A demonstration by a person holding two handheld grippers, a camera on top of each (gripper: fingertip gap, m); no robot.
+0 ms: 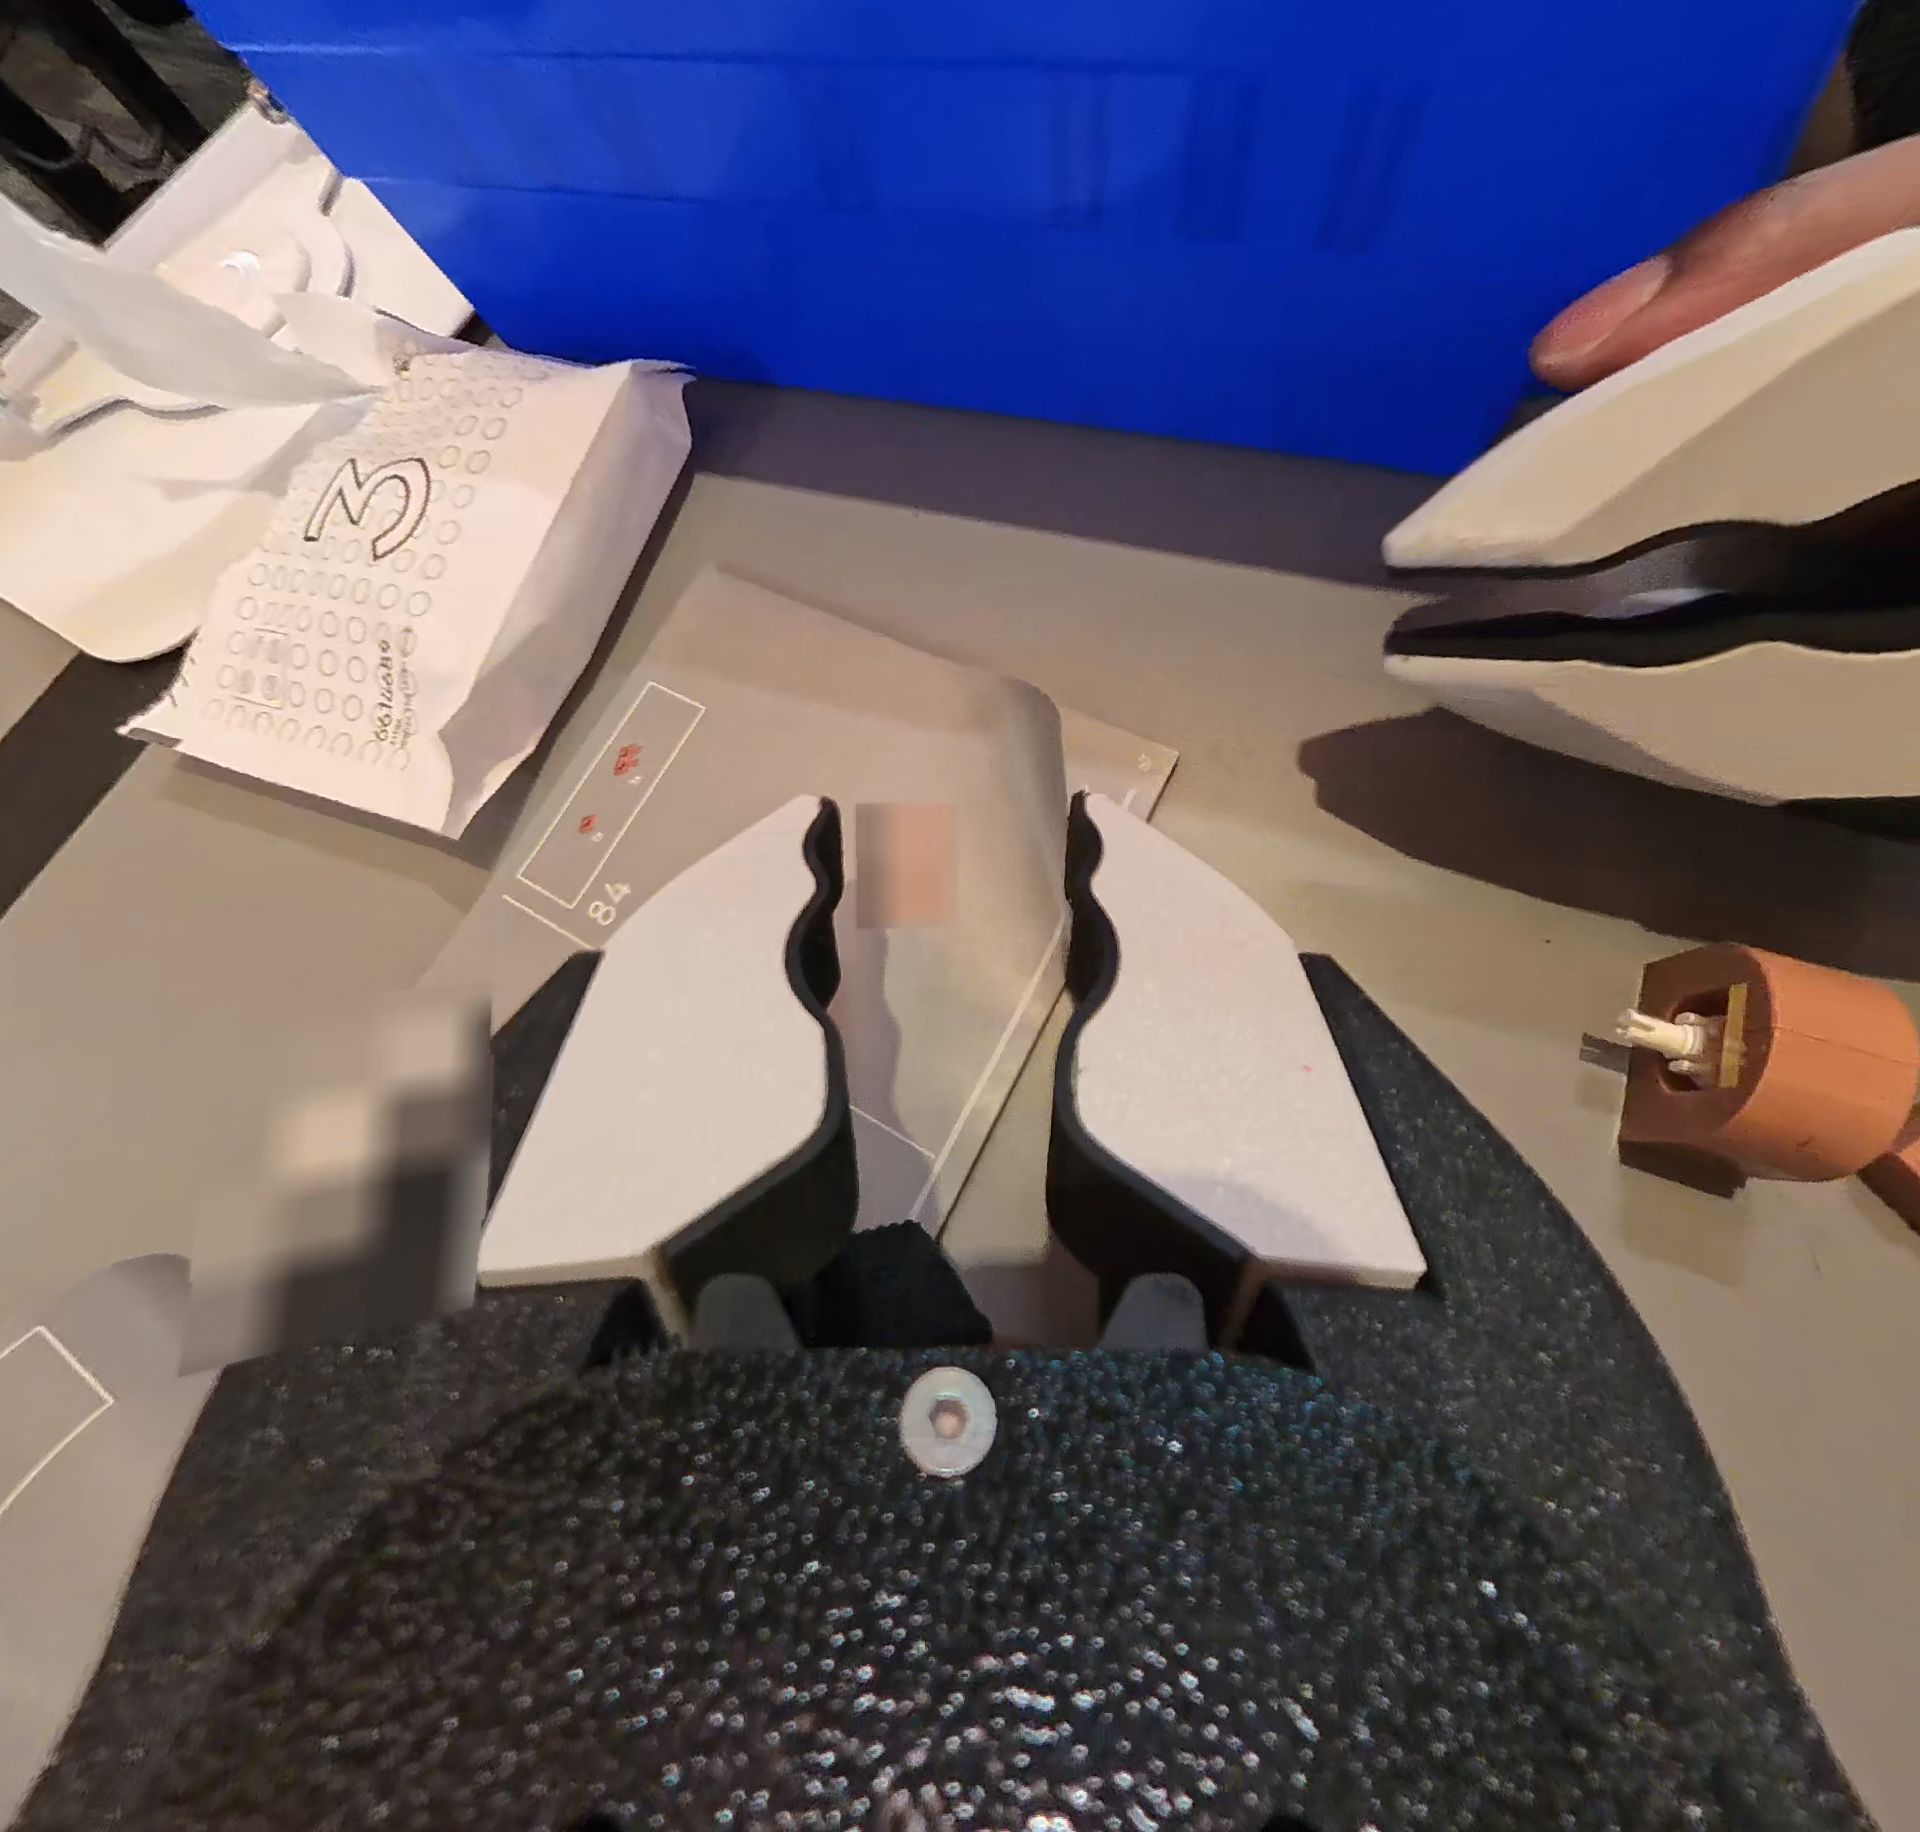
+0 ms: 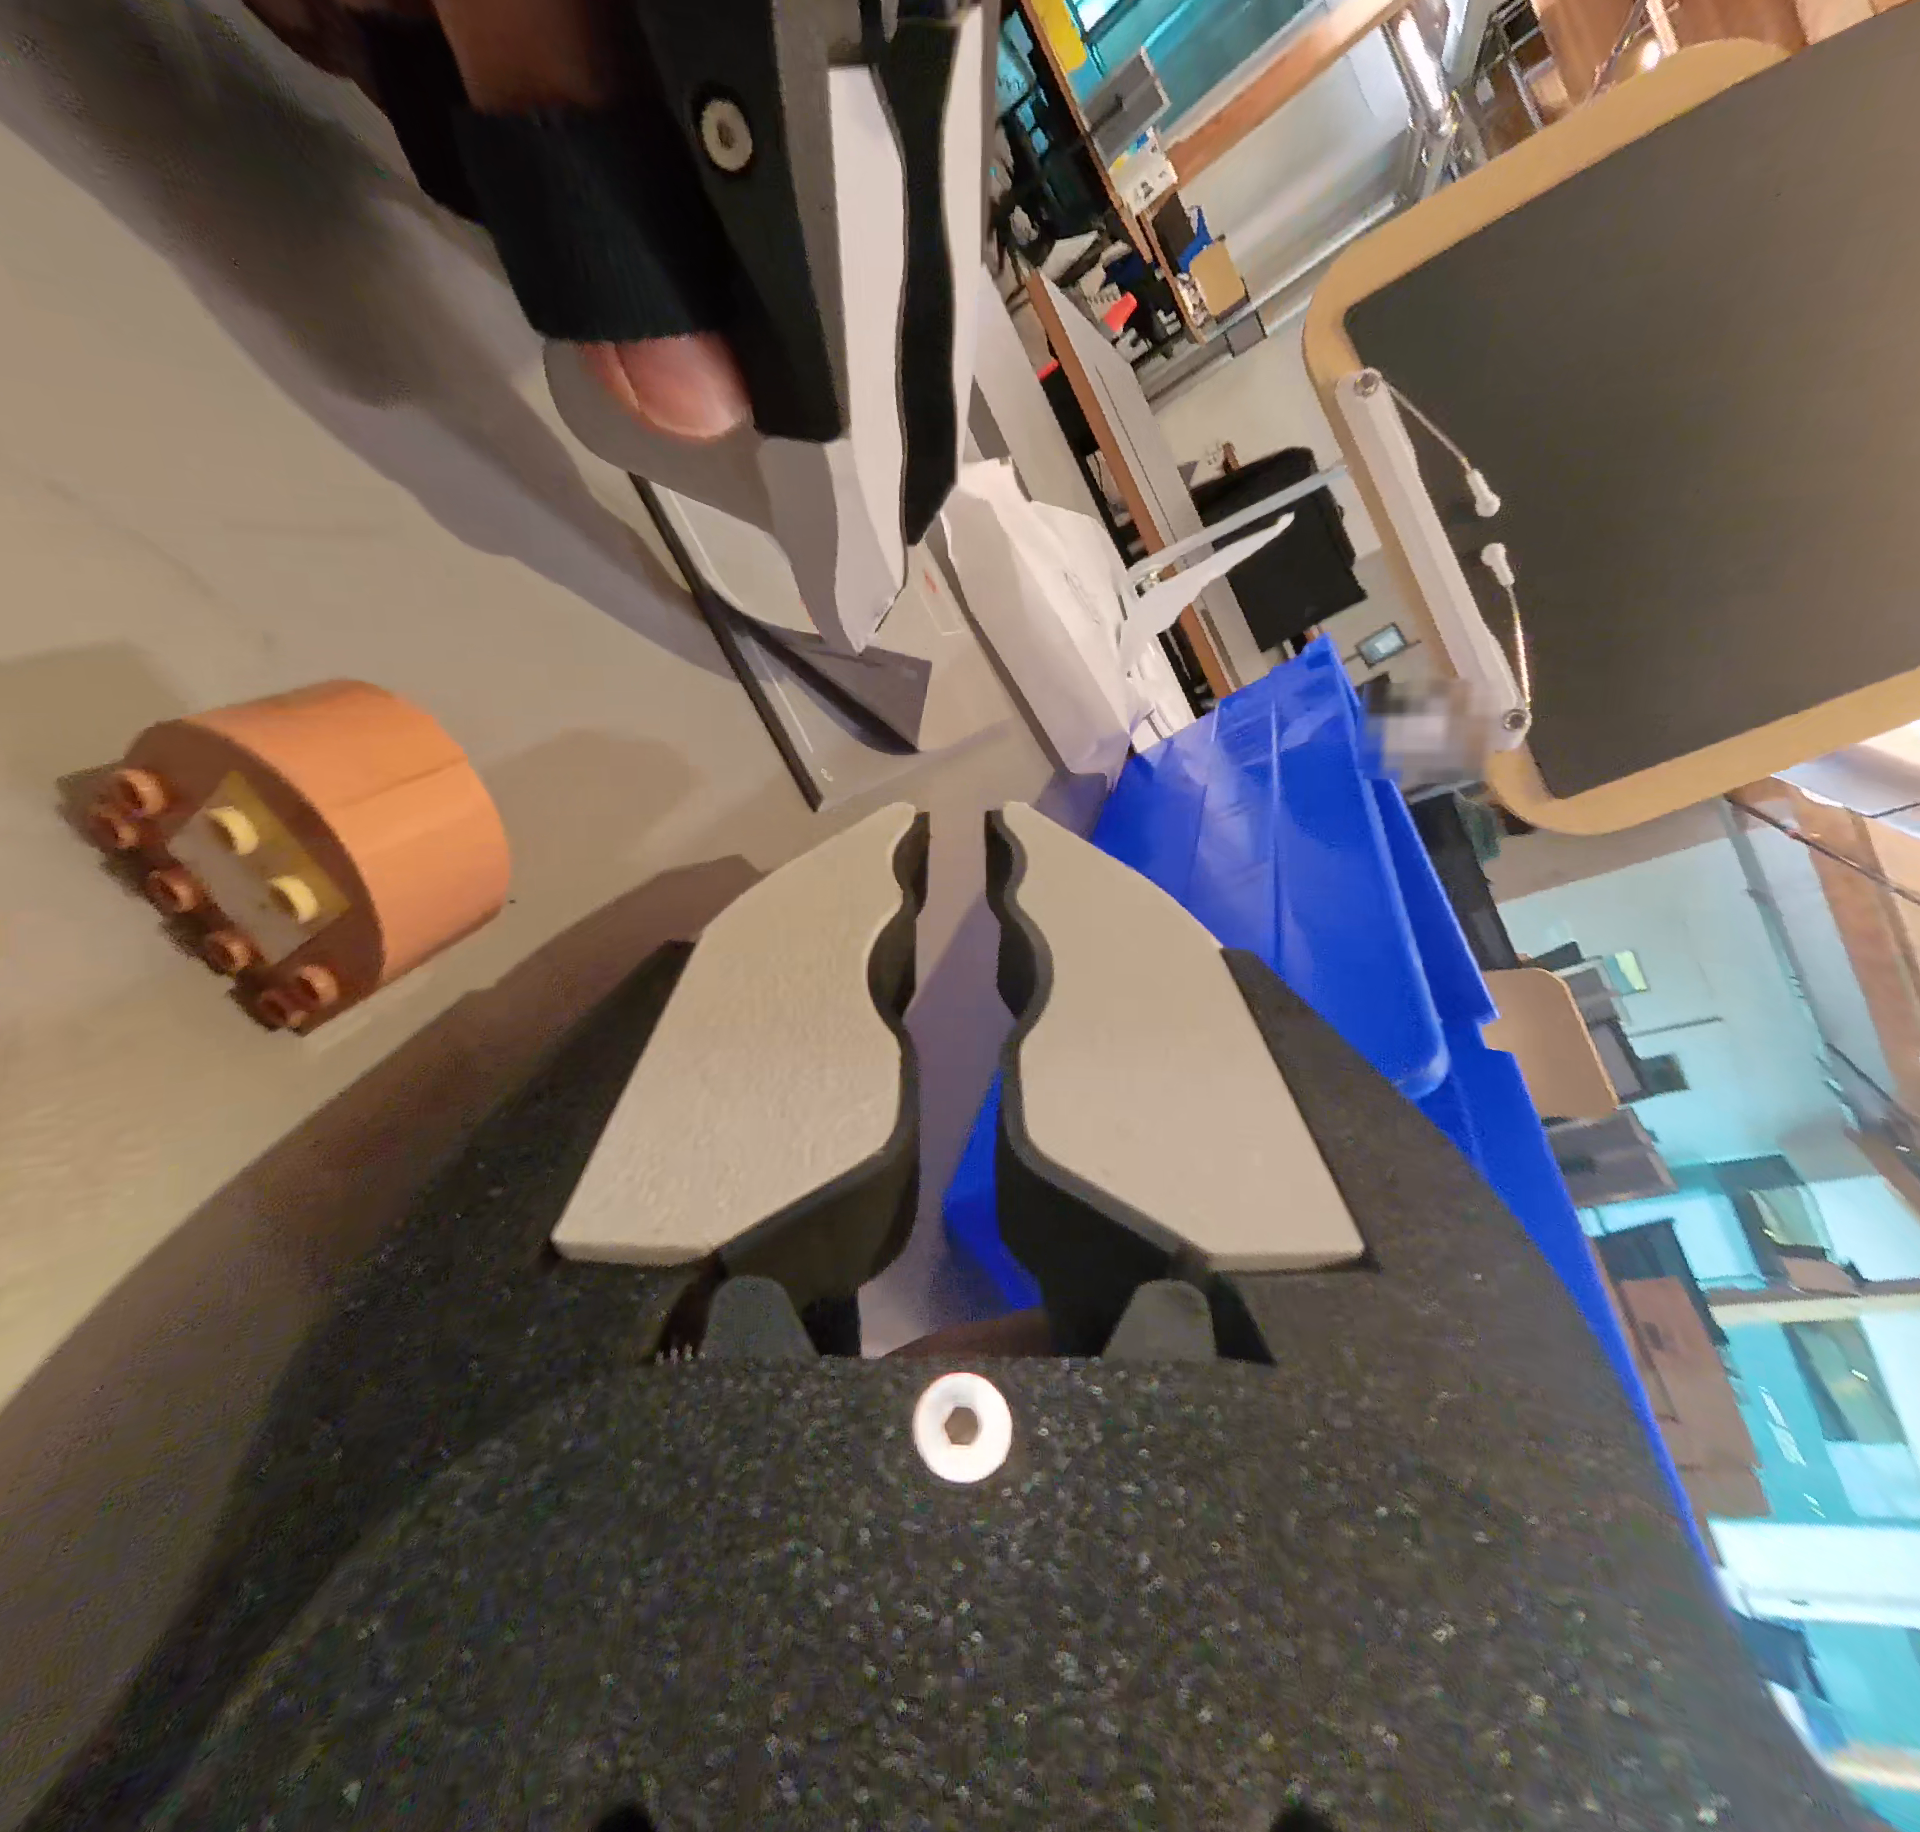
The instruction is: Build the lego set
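Two grippers over a grey table [image 1: 1299, 577]. My left gripper [image 1: 951, 826] stands wide, its pads either side of a curled page of a grey booklet [image 1: 748, 702]; contact unclear. My right gripper [image 2: 956, 826] is narrowed to a slit, nothing between the pads. Near it lies a brown brick cylinder [image 2: 343, 826]. White paper bag [image 1: 416, 577] and blue bin [image 1: 1039, 172] lie beyond.

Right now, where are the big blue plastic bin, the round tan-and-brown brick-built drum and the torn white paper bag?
Blue plastic bin [image 1: 1039, 172]: left wrist view, front wall.
Tan-and-brown brick-built drum [image 2: 384, 785]: right wrist view, curved side.
Torn white paper bag [image 1: 416, 587]: left wrist view, printed face.
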